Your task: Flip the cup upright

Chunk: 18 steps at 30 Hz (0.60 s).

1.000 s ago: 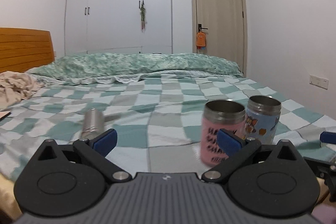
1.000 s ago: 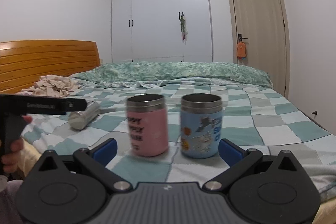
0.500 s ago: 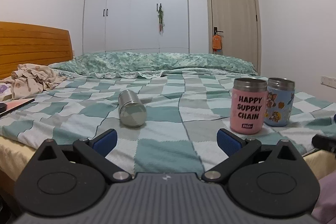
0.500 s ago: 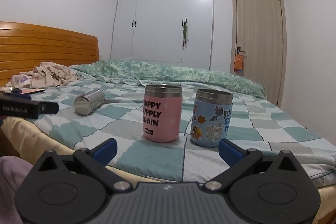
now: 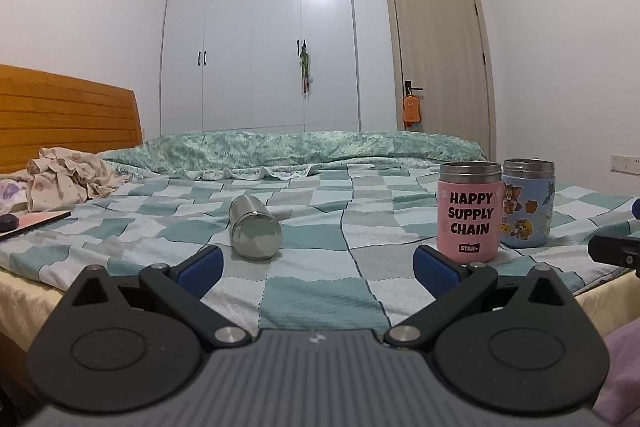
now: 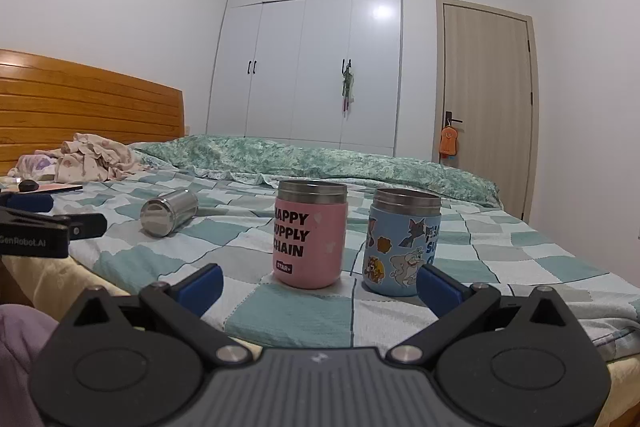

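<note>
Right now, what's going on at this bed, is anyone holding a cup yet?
Nobody is. A person holds two grippers at the near edge of the bed, both with jaws wide open and empty. The steel cup lies on its side on the checked cover, ahead of the left gripper. The pink cup and the blue cup stand upright side by side in front of the right gripper. The flip has not started.

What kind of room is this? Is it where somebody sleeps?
Yes, it looks like a bedroom. There is a bed with a checked cover and a wooden headboard, and a tall white wardrobe beside a door.
</note>
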### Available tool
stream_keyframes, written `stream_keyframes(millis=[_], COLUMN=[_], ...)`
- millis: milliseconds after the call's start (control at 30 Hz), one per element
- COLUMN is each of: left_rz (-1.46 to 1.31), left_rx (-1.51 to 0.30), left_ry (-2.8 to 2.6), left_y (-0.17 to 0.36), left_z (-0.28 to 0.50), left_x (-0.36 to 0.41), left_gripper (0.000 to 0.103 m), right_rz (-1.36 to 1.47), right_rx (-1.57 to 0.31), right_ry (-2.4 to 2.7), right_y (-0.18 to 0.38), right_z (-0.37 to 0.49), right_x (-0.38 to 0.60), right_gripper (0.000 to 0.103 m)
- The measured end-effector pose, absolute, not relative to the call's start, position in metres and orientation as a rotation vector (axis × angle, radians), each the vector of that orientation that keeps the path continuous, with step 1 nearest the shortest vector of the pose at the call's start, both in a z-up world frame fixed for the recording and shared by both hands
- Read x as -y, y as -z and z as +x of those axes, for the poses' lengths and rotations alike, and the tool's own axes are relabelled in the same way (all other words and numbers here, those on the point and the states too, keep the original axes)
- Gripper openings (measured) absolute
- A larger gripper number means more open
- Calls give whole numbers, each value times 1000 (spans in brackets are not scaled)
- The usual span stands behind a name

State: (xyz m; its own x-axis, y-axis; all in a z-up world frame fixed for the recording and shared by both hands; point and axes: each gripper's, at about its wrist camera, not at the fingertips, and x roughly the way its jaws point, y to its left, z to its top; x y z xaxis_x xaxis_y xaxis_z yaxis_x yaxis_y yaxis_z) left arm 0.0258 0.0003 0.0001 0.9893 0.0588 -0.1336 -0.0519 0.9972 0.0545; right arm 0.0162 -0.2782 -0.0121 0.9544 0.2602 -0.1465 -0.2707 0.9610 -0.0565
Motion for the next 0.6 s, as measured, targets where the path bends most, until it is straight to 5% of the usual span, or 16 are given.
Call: stream_keyframes(millis=[600], left_rz=[53], left_rx=[-122], left_ry=[-51], left_y=[1], left_z=[23], left_x=[0], left_gripper=[103], right_rz=[-71], right_rx=[-131], right_ry=[-270], right_y=[13], right_z=[15], right_x=[280], right_gripper=[103])
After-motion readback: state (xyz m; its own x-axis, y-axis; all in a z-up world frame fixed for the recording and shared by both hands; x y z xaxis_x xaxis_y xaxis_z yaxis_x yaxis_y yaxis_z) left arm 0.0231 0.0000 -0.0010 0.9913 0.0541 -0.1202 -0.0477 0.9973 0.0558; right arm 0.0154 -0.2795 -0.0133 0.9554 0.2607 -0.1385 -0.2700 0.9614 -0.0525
